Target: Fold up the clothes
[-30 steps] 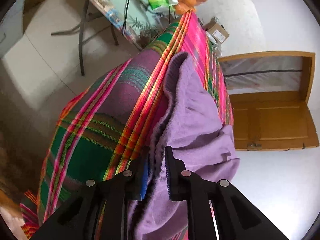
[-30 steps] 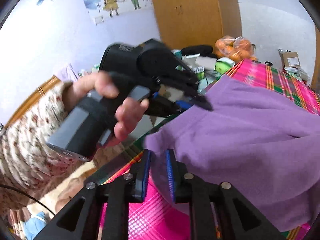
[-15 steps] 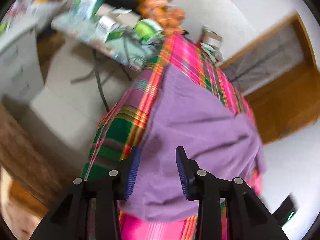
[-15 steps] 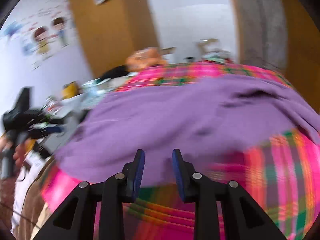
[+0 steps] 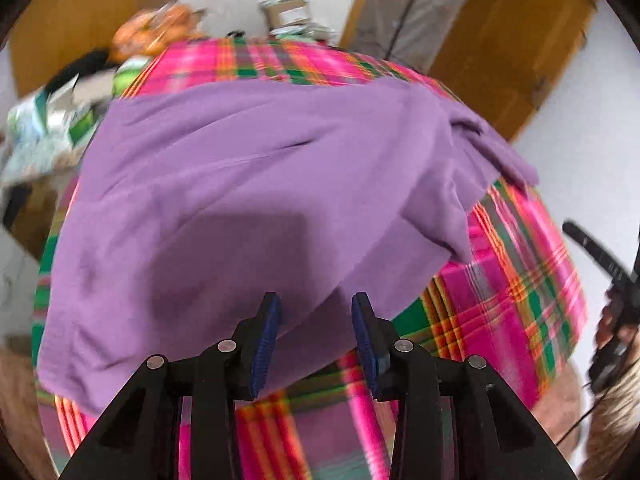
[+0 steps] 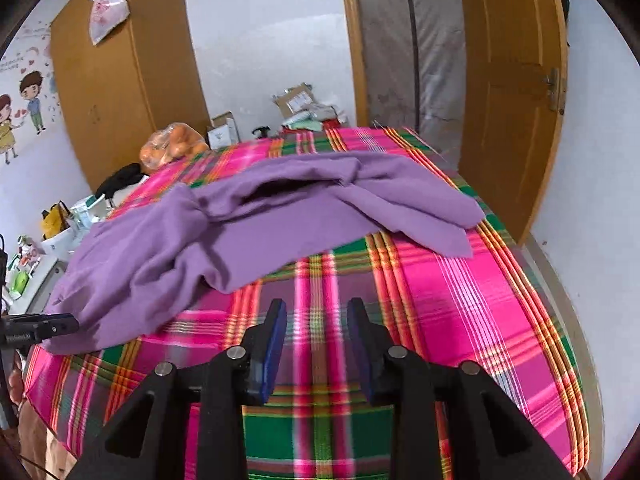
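Purple garment (image 6: 256, 224), one only, lies crumpled with its long axis running across the plaid-covered table (image 6: 460, 300). Left claw (image 5: 316, 320) gapes empty above the garment's near hem; right claw (image 6: 316, 324), just opening, holds nothing.

White walls (image 6: 260, 40), a wooden door (image 6: 512, 80) standing open, cartoon stickers (image 6: 24, 108) on the wall, perhaps a wardrobe (image 6: 120, 72).

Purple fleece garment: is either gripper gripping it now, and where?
Neither. The left gripper and right gripper are open and empty; the purple fleece garment lies loose on the plaid cloth.

Table under pink-green plaid cloth (image 6: 460, 300), purple garment (image 6: 280, 216) spread on it
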